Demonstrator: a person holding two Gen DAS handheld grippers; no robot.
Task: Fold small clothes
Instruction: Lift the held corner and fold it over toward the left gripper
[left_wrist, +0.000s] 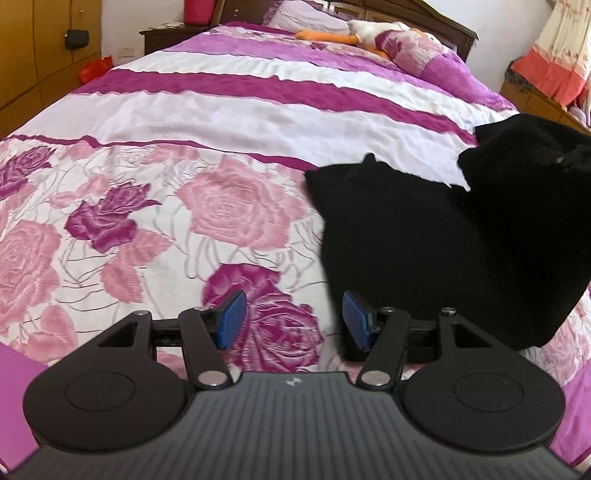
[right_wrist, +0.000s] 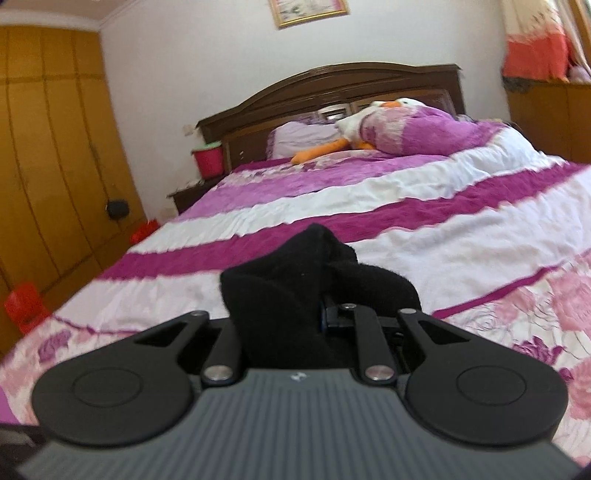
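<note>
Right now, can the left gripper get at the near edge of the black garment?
Probably yes. The left gripper is open and empty, the black garment lies just ahead to its right on the bedspread, nothing between.

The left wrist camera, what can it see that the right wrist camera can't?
Only the left wrist view shows the left gripper, jaws open and empty over the rose-patterned bedspread, with the black garment spread out on the bed.

Only the right wrist view shows the right gripper, jaws shut on a bunched part of that garment, plus a framed picture on the wall.

Both show the bed, the headboard, the stuffed duck toy and the wooden wardrobe.
</note>
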